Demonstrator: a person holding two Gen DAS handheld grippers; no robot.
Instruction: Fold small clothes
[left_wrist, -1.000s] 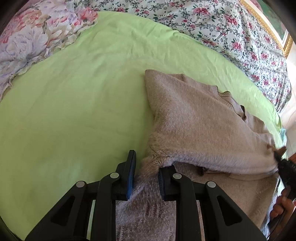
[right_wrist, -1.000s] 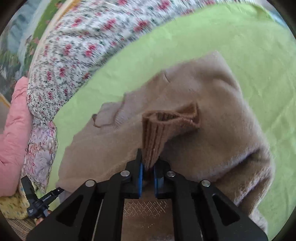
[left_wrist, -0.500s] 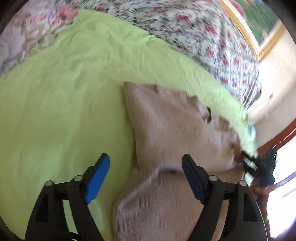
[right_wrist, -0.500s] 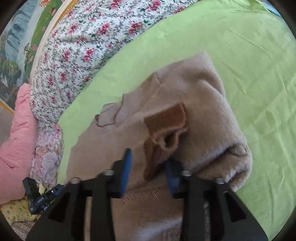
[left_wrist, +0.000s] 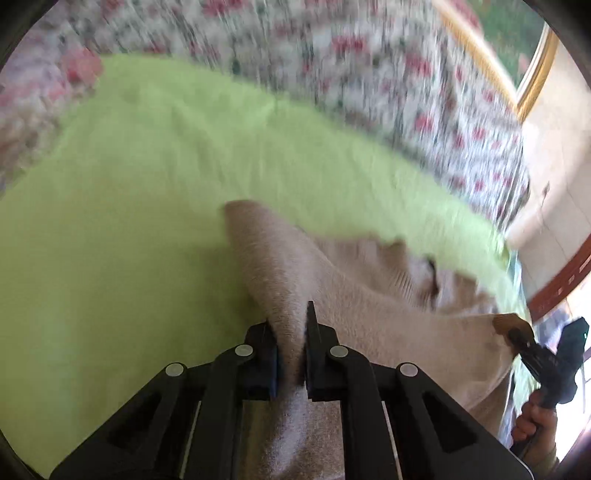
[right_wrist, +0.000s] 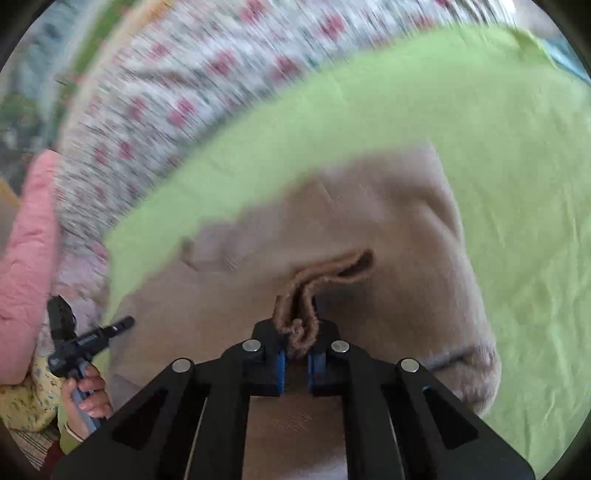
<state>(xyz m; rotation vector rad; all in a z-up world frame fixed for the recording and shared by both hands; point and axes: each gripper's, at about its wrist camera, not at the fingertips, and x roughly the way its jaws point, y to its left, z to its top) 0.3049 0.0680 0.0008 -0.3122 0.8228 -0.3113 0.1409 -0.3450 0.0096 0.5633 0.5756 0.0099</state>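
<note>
A small beige knitted sweater (left_wrist: 369, 295) lies partly folded on a lime green sheet (left_wrist: 129, 221). My left gripper (left_wrist: 291, 354) is shut on a raised fold of the sweater's left edge. In the right wrist view the sweater (right_wrist: 388, 240) fills the middle, and my right gripper (right_wrist: 297, 354) is shut on its darker ribbed cuff (right_wrist: 306, 295), which stands bunched between the pads. The right gripper also shows at the left wrist view's right edge (left_wrist: 517, 336), pinching the cuff. The left gripper's body (right_wrist: 85, 339) shows at the right wrist view's left edge. Both views are motion-blurred.
A floral bedcover (left_wrist: 369, 74) lies beyond the green sheet. A pink quilt (right_wrist: 26, 258) sits at the left in the right wrist view. The bed's edge, a wall and wooden trim (left_wrist: 561, 280) are on the right in the left wrist view.
Both grippers let go and opened half a second ago, then shut again: the left on a fold of the sweater's edge, the right on the ribbed cuff. Both cameras are moving fast now.
</note>
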